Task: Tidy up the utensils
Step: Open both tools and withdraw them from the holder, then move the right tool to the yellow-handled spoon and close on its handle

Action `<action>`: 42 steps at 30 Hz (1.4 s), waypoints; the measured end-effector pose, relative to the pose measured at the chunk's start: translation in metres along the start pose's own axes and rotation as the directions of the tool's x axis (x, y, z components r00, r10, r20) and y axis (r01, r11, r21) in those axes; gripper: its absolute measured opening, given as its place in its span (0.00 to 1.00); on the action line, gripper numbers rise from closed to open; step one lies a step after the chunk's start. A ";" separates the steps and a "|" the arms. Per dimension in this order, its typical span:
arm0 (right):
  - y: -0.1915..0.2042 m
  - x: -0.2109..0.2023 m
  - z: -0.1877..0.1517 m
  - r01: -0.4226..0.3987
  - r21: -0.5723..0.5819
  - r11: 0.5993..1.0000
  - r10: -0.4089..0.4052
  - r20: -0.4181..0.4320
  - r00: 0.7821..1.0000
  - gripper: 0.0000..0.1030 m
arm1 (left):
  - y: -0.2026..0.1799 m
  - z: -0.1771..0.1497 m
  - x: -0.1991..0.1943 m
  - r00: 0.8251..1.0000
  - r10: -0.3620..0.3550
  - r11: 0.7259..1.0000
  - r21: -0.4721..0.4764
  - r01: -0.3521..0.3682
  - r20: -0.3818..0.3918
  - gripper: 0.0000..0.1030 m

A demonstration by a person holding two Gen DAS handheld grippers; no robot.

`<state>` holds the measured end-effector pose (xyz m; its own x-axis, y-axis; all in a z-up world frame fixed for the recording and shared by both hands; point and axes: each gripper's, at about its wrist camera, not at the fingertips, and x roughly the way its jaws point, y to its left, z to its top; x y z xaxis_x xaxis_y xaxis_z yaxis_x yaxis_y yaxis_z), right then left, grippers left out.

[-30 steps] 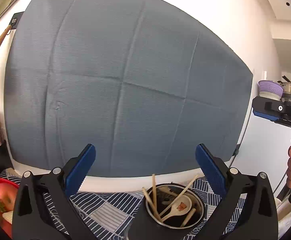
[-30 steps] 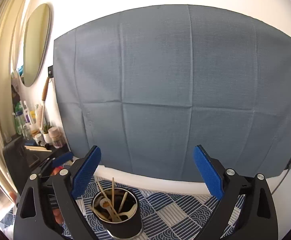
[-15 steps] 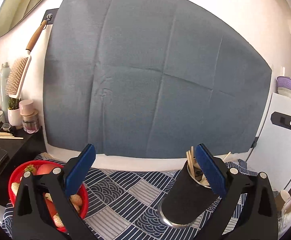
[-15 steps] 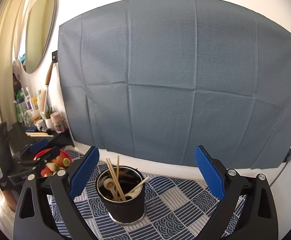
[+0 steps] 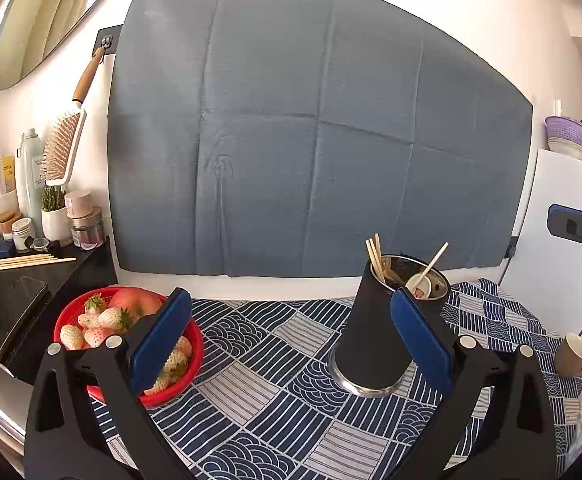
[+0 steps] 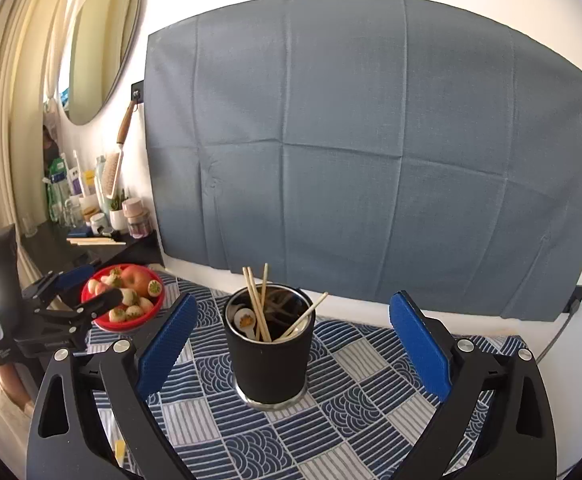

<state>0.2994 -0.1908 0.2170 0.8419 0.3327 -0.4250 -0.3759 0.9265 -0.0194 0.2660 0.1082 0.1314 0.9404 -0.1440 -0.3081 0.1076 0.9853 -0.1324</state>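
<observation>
A black utensil cup [image 5: 371,336] [image 6: 269,356] stands upright on the blue patterned tablecloth [image 5: 267,364]. Wooden chopsticks [image 5: 374,256] [image 6: 255,304] and a white spoon [image 5: 418,281] [image 6: 245,319] stick out of it. My left gripper [image 5: 289,304] is open and empty, its right finger crossing in front of the cup's side. My right gripper [image 6: 294,308] is open too, with the cup standing a little beyond and between its fingers, untouched. The left gripper [image 6: 97,288] also shows at the left of the right wrist view, in front of the fruit basket.
A red basket [image 5: 195,350] [image 6: 125,326] of strawberries and an apple sits at the table's left. Loose chopsticks [image 5: 27,260] [image 6: 95,241] lie on a black shelf crowded with jars and bottles. A mug [image 5: 573,354] stands at the right. A grey cloth [image 6: 351,152] hangs on the wall behind.
Both grippers have pulled back and up from the cup. The left one has swung leftward, bringing the fruit basket and shelf into its view. Both stay open.
</observation>
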 end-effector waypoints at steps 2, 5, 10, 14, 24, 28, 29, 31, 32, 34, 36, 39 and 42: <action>0.003 -0.005 -0.008 -0.001 0.002 1.000 0.001 -0.009 1.000 0.90 | -0.001 -0.006 -0.005 1.000 -0.014 1.000 0.002 0.014 -0.014 0.94; 0.010 -0.013 -0.020 0.008 -0.003 1.000 -0.008 -0.019 1.000 0.90 | -0.002 -0.016 -0.014 0.999 -0.035 0.999 0.009 0.035 -0.023 0.94; 0.022 -0.026 -0.039 0.006 -0.005 1.000 -0.006 -0.035 0.999 0.90 | -0.003 -0.036 -0.028 0.999 -0.018 1.000 0.015 0.019 -0.042 0.94; 0.033 -0.031 -0.059 0.007 -0.013 1.000 -0.008 -0.069 0.998 0.90 | 0.003 -0.053 -0.041 0.998 -0.028 0.999 -0.022 0.027 -0.051 0.94; 0.060 -0.043 -0.106 -0.023 -0.032 0.999 0.018 -0.138 0.990 0.90 | 0.017 -0.084 -0.072 0.997 -0.019 0.995 -0.098 0.012 -0.074 0.94; 0.070 -0.046 -0.127 -0.035 -0.040 0.999 0.028 -0.171 0.985 0.90 | 0.015 -0.096 -0.085 0.997 -0.016 0.995 -0.097 0.008 -0.081 0.94; 0.073 -0.046 -0.132 -0.039 -0.041 0.998 0.031 -0.181 0.983 0.90 | 0.015 -0.099 -0.087 0.996 -0.019 0.995 -0.099 0.011 -0.085 0.94; 0.079 -0.047 -0.140 -0.050 -0.038 0.998 0.041 -0.201 0.979 0.90 | 0.016 -0.103 -0.091 0.995 -0.020 0.995 -0.100 0.010 -0.093 0.94; 0.083 -0.047 -0.144 -0.058 -0.035 0.998 0.049 -0.212 0.976 0.90 | 0.016 -0.106 -0.093 0.995 -0.016 0.995 -0.104 0.006 -0.097 0.94; 0.089 -0.047 -0.152 -0.073 -0.022 0.997 0.066 -0.232 0.970 0.90 | 0.017 -0.109 -0.098 0.995 -0.016 0.994 -0.109 0.005 -0.101 0.94; 0.094 -0.049 -0.157 -0.093 -0.021 0.995 0.085 -0.245 0.966 0.90 | 0.018 -0.111 -0.103 0.995 -0.012 0.994 -0.107 0.001 -0.101 0.94; 0.100 -0.051 -0.162 -0.108 -0.004 0.994 0.103 -0.268 0.958 0.90 | 0.018 -0.113 -0.111 0.995 0.009 0.995 -0.094 -0.018 -0.099 0.94; 0.103 -0.052 -0.167 -0.122 0.027 0.992 0.125 -0.294 0.948 0.90 | 0.017 -0.113 -0.122 0.995 0.029 0.997 -0.066 -0.035 -0.093 0.94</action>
<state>0.1518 -0.1422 0.0857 0.6370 0.3790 -0.6713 -0.4653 0.8833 0.0572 0.1167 0.1325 0.0598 0.9092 -0.1235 -0.3977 0.0529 0.9815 -0.1838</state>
